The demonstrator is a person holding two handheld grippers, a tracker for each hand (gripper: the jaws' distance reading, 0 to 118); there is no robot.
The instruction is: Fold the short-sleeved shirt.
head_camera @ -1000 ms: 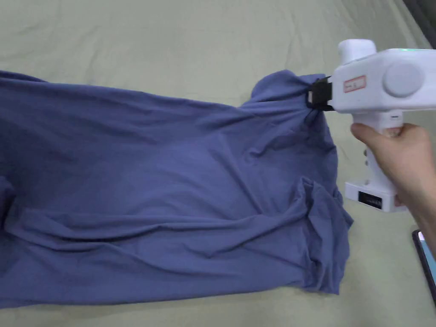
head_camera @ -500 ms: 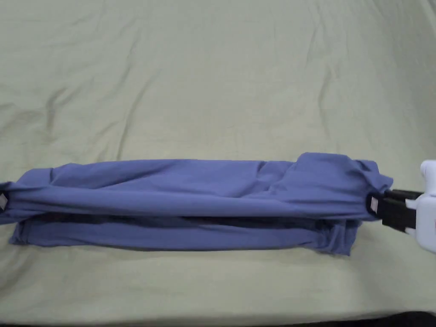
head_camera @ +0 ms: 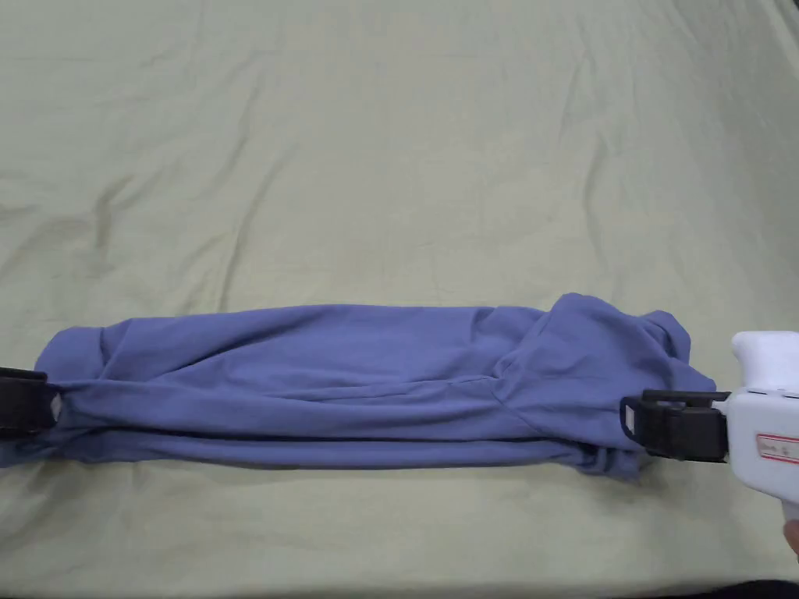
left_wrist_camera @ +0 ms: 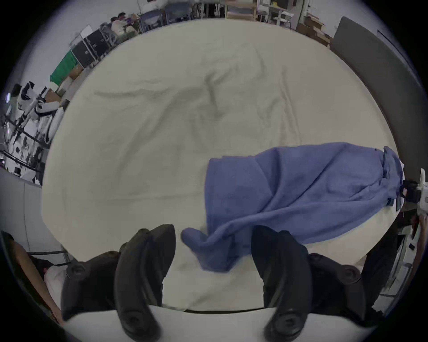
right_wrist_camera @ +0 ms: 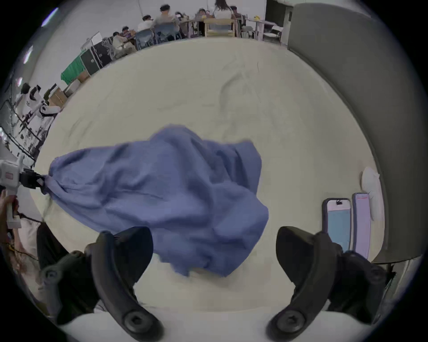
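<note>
The blue short-sleeved shirt (head_camera: 351, 382) lies on the bed as a long, narrow band folded lengthwise, running left to right. My left gripper (head_camera: 47, 405) sits at its left end, and my right gripper (head_camera: 628, 425) at its right end beside the bunched sleeve. In the left gripper view the jaws of the left gripper (left_wrist_camera: 213, 233) stand wide apart, with a loose tip of the shirt (left_wrist_camera: 301, 189) lying between them unpinched. In the right gripper view the right gripper (right_wrist_camera: 214, 233) is open too, and the shirt (right_wrist_camera: 162, 185) spreads out in front of it.
The pale green sheet (head_camera: 390, 156) covers the bed on all sides of the shirt. Two phones (right_wrist_camera: 338, 222) lie on the sheet right of my right gripper, near a grey panel (right_wrist_camera: 347, 92). People sit at tables (right_wrist_camera: 166, 20) far behind.
A second ago the shirt lay spread wide with my right gripper shut on its far corner. That edge has come over toward me, the shirt now lies as a band, and both grippers have opened.
</note>
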